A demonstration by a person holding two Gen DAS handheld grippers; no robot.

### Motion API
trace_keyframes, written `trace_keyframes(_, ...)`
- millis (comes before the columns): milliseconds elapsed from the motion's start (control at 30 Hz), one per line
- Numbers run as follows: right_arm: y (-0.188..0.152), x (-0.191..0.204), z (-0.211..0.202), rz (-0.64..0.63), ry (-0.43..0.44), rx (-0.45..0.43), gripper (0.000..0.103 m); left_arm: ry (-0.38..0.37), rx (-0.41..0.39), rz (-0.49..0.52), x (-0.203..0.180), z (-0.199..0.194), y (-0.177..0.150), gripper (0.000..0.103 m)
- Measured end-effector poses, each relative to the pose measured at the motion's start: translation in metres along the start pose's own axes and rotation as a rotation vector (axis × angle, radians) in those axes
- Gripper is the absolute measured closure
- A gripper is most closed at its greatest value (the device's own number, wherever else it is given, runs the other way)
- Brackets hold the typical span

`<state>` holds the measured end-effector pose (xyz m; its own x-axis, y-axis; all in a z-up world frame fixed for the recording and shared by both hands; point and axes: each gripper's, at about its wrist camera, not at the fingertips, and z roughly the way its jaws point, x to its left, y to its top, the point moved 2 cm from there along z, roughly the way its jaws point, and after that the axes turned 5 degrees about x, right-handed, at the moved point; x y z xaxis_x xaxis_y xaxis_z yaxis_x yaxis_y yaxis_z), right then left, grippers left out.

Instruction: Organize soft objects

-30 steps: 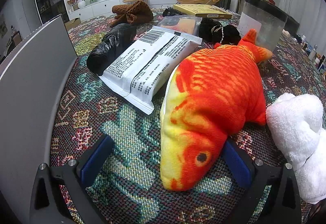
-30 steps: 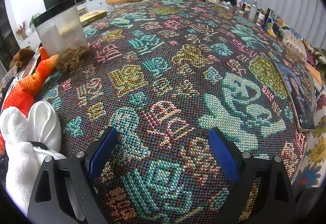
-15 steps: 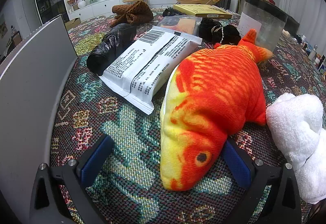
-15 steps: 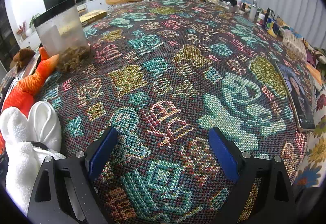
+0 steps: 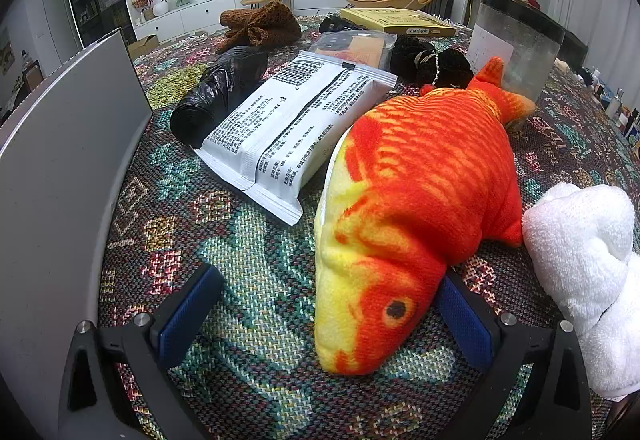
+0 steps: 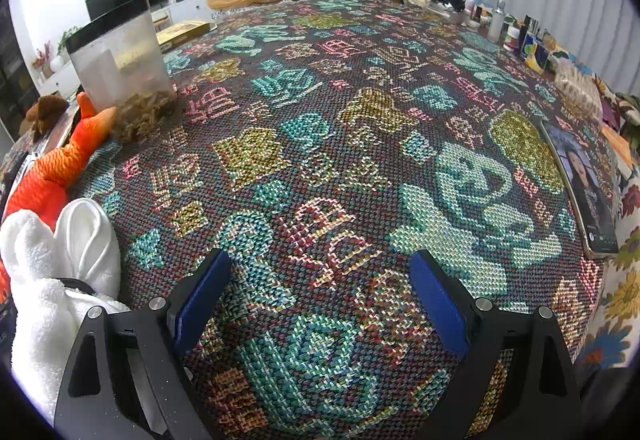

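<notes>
Here we hover over the worktop (image 6: 360,128) with both sets of fingers released, nothing grasped.

Our left gripper (image 5: 328,300) straddles the head of the plush fish (image 5: 416,200), whose snout lies between the fingers, its right finger pad (image 5: 460,320) just beside the fish's cheek. A white towel (image 5: 580,268) touches the fish's right flank; a white packet (image 5: 292,128) and a black bag roll (image 5: 220,92) lie left of it, a grey panel (image 5: 60,180) beyond. A clear container (image 5: 516,48) stands at the tail. Our right gripper (image 6: 320,300) faces bare patterned cloth, the towel at its left.
</notes>
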<state>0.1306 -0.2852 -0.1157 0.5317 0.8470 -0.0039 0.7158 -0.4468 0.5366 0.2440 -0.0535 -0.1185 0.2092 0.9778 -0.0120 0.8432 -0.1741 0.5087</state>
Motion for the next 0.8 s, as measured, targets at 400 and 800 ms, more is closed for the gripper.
trace_keyframes(400, 0.0, 0.0, 0.0, -0.001, 0.0, 0.0, 0.01, -0.005, 0.031, -0.005, -0.001, -0.01, -0.017, 0.0)
trace_keyframes(800, 0.001, -0.036, -0.018, 0.21, 0.265, -0.072, 0.01, -0.033, 0.033, 0.038, -0.006, -0.04, -0.068, 0.0)
